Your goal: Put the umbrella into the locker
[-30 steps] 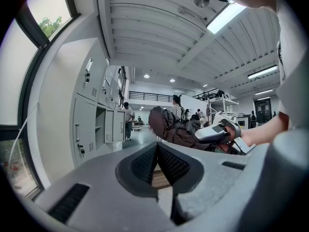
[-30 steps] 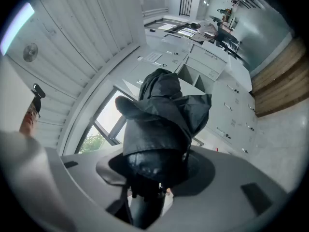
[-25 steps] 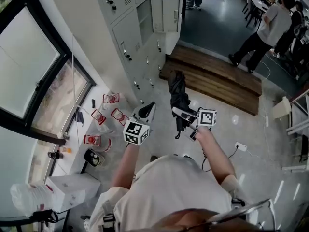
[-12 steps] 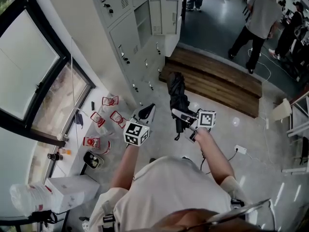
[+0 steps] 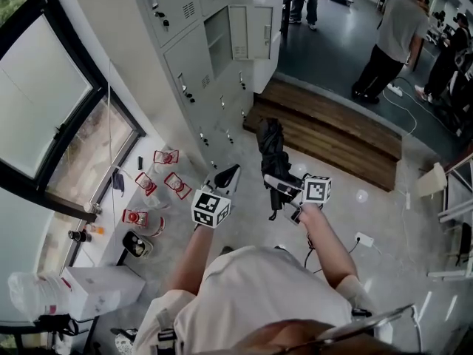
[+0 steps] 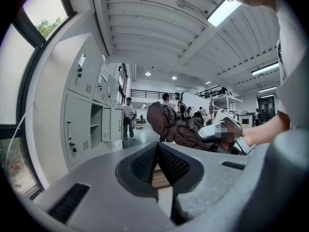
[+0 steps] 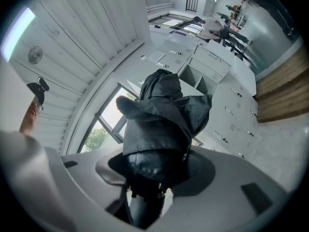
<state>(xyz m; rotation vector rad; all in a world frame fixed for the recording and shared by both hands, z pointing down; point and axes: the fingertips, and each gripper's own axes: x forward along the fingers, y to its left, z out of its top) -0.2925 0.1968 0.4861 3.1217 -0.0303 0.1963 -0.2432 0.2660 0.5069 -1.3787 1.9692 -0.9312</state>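
The black folded umbrella [image 5: 271, 145] sticks out forward from my right gripper [image 5: 279, 186], which is shut on its lower end. In the right gripper view the umbrella [image 7: 164, 115] fills the space between the jaws of the right gripper [image 7: 155, 180]. My left gripper [image 5: 226, 176] is beside it on the left, shut and empty; its pads [image 6: 166, 162] meet at the tips. The grey lockers [image 5: 191, 65] stand ahead on the left, and one upper compartment [image 5: 219, 35] has its door [image 5: 240, 29] swung open. From the left gripper view the open compartment [image 6: 95, 125] and the umbrella [image 6: 170, 123] both show.
A wooden step [image 5: 332, 128] runs along the floor ahead. Several people [image 5: 390, 39] stand beyond it. Red-and-white packs [image 5: 157, 180] and a white box [image 5: 100, 287] lie by the window at the left. A white power strip [image 5: 363, 239] with a cable lies on the floor at the right.
Both grippers, with the umbrella, have moved a little forward toward the lockers. The people in the background have walked on.
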